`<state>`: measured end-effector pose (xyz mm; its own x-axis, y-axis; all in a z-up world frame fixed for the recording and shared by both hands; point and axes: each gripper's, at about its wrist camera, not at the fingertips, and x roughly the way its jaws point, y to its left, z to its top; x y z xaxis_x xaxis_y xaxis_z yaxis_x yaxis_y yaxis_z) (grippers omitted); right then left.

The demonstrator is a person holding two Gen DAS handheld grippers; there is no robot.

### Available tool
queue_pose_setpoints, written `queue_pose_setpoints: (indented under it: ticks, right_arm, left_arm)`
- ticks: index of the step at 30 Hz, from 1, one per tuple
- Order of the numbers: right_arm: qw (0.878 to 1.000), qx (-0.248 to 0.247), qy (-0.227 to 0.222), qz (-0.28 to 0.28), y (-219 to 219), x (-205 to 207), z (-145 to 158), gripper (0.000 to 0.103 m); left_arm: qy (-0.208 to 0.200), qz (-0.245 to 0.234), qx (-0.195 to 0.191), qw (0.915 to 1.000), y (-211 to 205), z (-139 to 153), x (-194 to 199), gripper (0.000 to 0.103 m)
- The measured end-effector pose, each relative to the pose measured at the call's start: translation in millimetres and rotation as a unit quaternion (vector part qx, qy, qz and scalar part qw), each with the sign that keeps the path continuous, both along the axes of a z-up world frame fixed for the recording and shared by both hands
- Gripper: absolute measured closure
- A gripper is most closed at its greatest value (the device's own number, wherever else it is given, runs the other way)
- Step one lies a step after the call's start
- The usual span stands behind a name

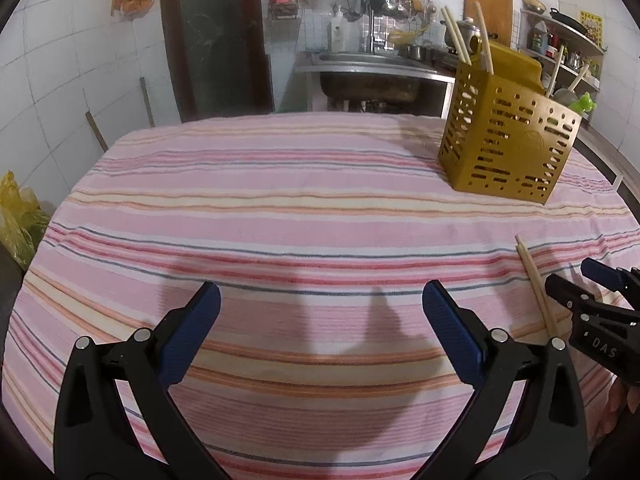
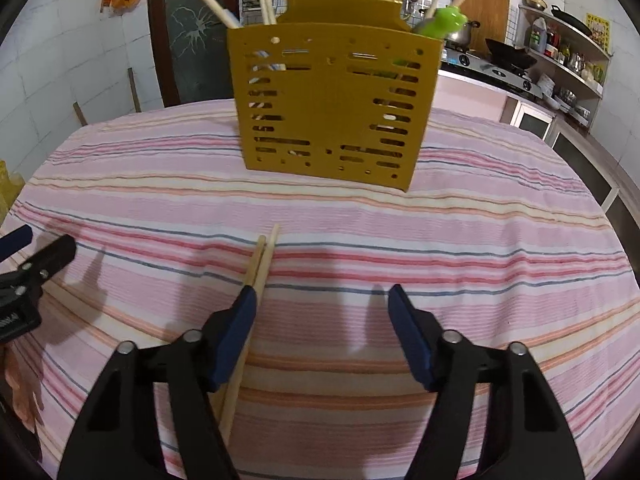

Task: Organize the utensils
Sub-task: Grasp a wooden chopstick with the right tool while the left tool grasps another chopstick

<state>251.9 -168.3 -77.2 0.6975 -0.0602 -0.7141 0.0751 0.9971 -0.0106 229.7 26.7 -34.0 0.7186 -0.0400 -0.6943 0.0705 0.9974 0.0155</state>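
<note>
Right gripper [image 2: 322,300], nearest the lens, with jaws apart and nothing clamped; the pair of chopsticks [image 2: 260,264] lies flat on the striped tablecloth [image 2: 480,240], running lengthwise under or just inside the left finger rather than centred in the gap. Whether that pad touches the sticks cannot be told. Judged step: pick up the pair. To do it well, the gripper would need to shift sideways until both sticks sit midway between the pads, descend to the cloth, and close across the two together so that neither rolls free or snags the fabric. Left gripper [image 1: 322,300], jaws spread wide and empty, hangs over bare cloth; in its view the chopsticks [image 1: 536,284] lie well off to the right, beside the right gripper [image 1: 576,280]. Farther back, near the table's far edge, stands the perforated yellow utensil holder [image 2: 328,104], upright, already holding several chopsticks and a green-handled utensil [image 2: 448,20]; the likely destination, well apart from the loose pair
</note>
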Motion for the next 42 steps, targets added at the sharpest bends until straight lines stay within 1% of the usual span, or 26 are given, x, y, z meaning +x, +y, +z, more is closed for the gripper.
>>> queue_pose_setpoints:
  ticks: [3,5,7,9,10,15,16,19,22,25,28,30,32,33,35,37,38,39,41,42]
  right_arm:
    - [1.0,-0.01,0.002,0.006,9,-1,0,0.049]
    - [1.0,-0.002,0.01,0.01,12,0,0,0.055]
    - [0.999,0.001,0.026,0.02,21,3,-5,0.065]
    - [0.999,-0.019,0.024,0.02,29,6,-7,0.068]
    - [0.999,-0.02,0.025,0.02,30,8,-7,0.073]
    - [0.999,0.011,0.03,0.014,24,17,-6,0.094]
    - [0.999,0.019,0.028,0.012,21,15,-4,0.097]
    - [1.0,0.014,0.019,0.007,9,5,-1,0.097]
    - [0.999,0.03,0.016,-0.013,-20,-5,-1,0.097]
    - [0.998,0.039,0.013,-0.037,-48,-11,-1,0.097]
    - [0.997,0.05,0.013,-0.054,-75,-18,-1,0.097]
    - [0.996,0.057,0.017,-0.059,-88,-19,-4,0.097]
    - [0.996,0.064,0.024,-0.06,-97,-22,-9,0.097]
    - [0.996,0.07,0.024,-0.057,-100,-23,-12,0.097]
    - [0.996,0.07,0.024,-0.052,-101,-22,-12,0.096]
    - [0.996,0.066,0.026,-0.049,-100,-19,-12,0.096]
    - [0.996,0.065,0.028,-0.047,-100,-18,-11,0.096]
    - [0.996,0.065,0.029,-0.045,-100,-17,-11,0.096]
    - [0.996,0.068,0.031,-0.043,-104,-16,-12,0.096]
    - [0.996,0.069,0.032,-0.042,-105,-15,-12,0.096]
  left_arm:
    - [0.006,0.002,-0.01,0.9999,3,-3,0,0.005]
    - [0.006,0.004,-0.013,0.9999,4,-2,0,0.005]
    - [0.004,0.005,-0.013,0.9999,4,-2,0,0.005]
    - [0.005,0.005,-0.013,0.9999,4,-3,0,0.005]
    - [0.006,0.006,-0.013,0.9999,4,-3,1,0.005]
    - [0.016,0.01,-0.015,0.9997,0,-6,4,0.005]
    - [0.02,0.01,-0.019,0.9996,-2,-6,5,0.005]
    - [0.026,0.004,-0.031,0.9992,-10,-3,2,0.005]
    - [0.022,-0.005,-0.024,0.9995,-28,1,-3,0.005]
    - [0.021,-0.019,-0.016,0.9995,-52,3,-8,0.005]
    - [0.038,-0.032,-0.032,0.9982,-78,1,-8,0.005]
    - [0.045,-0.038,-0.035,0.9976,-93,-1,-7,0.006]
    - [0.048,-0.054,-0.027,0.997,-112,-4,-6,0.006]
    - [0.048,-0.06,-0.022,0.9968,-119,-5,-6,0.009]
    - [0.056,-0.068,-0.013,0.996,-129,-9,-4,0.019]
    - [0.085,-0.072,-0.012,0.9937,-138,-17,2,0.039]
    - [0.095,-0.072,-0.014,0.9928,-140,-20,3,0.042]
    - [0.098,-0.065,-0.011,0.993,-142,-22,4,0.043]
    - [0.094,-0.057,-0.015,0.9938,-145,-21,6,0.048]
    - [0.096,-0.053,-0.014,0.9939,-146,-22,7,0.053]
